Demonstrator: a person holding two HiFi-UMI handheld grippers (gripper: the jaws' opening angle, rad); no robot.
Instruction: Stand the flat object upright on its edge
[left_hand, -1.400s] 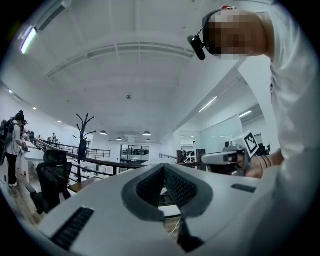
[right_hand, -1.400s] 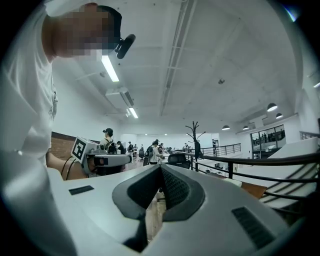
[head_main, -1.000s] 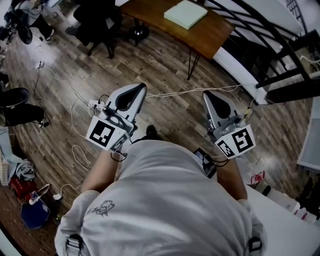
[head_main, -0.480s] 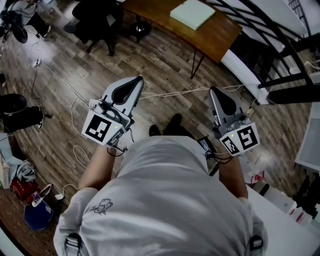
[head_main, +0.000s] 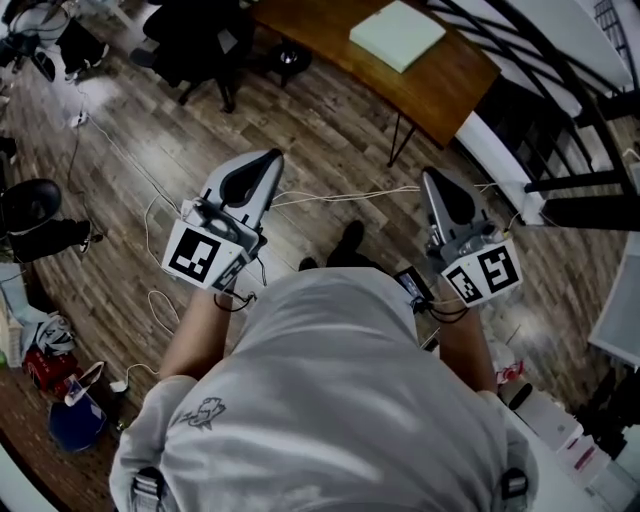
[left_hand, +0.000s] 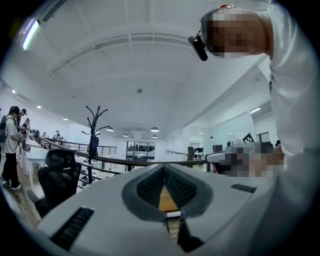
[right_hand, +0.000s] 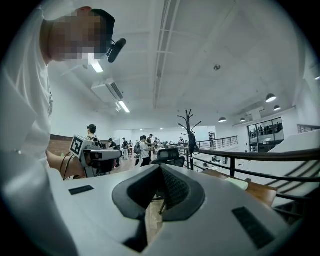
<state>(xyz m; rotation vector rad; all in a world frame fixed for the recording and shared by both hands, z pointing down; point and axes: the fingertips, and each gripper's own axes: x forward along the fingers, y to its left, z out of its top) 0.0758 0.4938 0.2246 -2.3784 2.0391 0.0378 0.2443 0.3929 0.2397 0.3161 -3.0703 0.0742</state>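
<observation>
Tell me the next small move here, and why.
Probably step closer to the wooden table: the pale green flat pad lies flat on it, well ahead of both grippers. The left gripper and right gripper are shut, empty and over the floor, so neither looks able to reach it yet.

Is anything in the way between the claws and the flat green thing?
Nothing visible blocks it. The left claw and right claw, both shut and empty, are away from the pale green pad on the wooden table. Only floor with a thin white cable lies between. A black office chair stands aside.
</observation>
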